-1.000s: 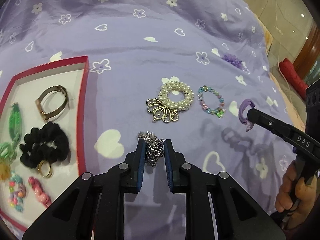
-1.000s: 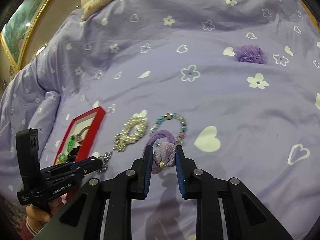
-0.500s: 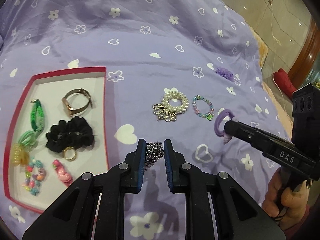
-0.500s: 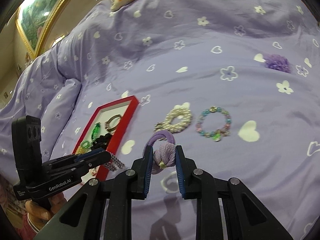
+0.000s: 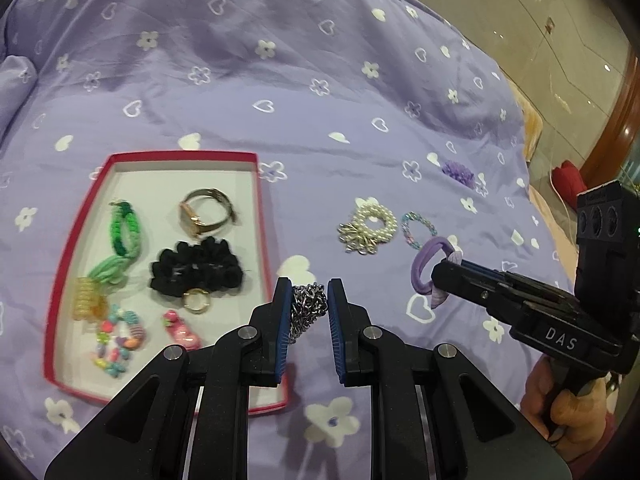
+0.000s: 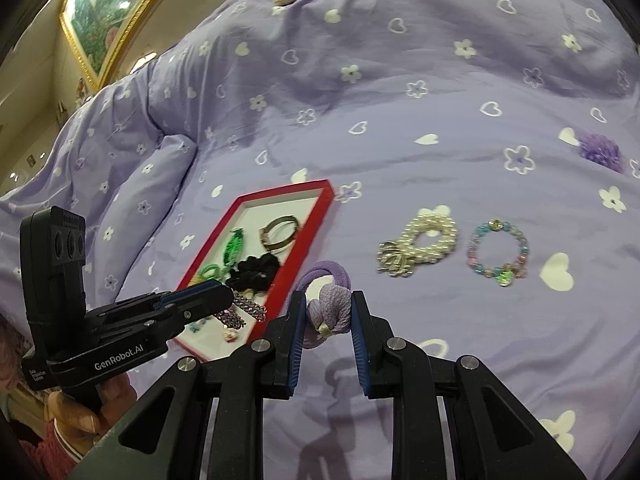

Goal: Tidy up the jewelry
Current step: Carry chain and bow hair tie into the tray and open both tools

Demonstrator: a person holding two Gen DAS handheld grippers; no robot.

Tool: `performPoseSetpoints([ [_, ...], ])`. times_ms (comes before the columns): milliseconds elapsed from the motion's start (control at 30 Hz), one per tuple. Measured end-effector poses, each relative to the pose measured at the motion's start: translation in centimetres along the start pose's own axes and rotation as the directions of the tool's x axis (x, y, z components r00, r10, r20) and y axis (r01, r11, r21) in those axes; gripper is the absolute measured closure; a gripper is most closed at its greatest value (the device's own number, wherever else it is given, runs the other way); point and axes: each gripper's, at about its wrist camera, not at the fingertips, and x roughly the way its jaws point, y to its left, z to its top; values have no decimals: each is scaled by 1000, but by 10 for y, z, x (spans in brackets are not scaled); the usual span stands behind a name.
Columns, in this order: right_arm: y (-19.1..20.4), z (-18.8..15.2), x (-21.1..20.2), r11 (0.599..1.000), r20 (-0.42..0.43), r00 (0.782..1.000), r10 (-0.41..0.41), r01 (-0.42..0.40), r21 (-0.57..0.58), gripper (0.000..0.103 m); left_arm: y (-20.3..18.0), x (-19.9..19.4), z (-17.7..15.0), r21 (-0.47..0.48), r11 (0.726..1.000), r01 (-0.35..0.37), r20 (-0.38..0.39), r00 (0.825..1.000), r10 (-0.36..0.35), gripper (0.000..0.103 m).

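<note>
Since a second ago both grippers have lifted up and slid toward the red box, so the box now shows whole in the left wrist view, and each has kept its catch.

Closest in, the left gripper pinches a bunched silver chain between its blue pads. The chain hangs in a clump with its long way going up and down, just over the right rim of the red box. The right gripper squeezes a purple hair tie by its knotted lump. The loop of the tie sticks up and away from the fingers, above the purple bedspread, just to the right of the box.

Inside the box lie a black scrunchie, a small gold ring touching it, a green woven band, a gold watch and some bright bead things. The box has its long side running away from the camera.

Farther out on the bedspread rest a pearl bracelet with a silver charm and, just beside it, a pastel bead bracelet. Both lie flat. Well past them sits a fluffy purple flower.
</note>
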Motion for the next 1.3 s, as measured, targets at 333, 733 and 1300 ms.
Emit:
performPoseSetpoints([
  [333,38,5,20,997,-27,998,62,-63,-50,81,42,-27,1,-57,996,-66,42,997,68,87],
  [733,86,3,64,985,-98,988,118,-129,-113,81,92,-31,-11,-133,983,-128,25,991,132,87],
  [1300,99,-10,139,979,-260,964,52,-100,-177,81,130,11,-33,-174,970,-170,-66,985,161,87],
])
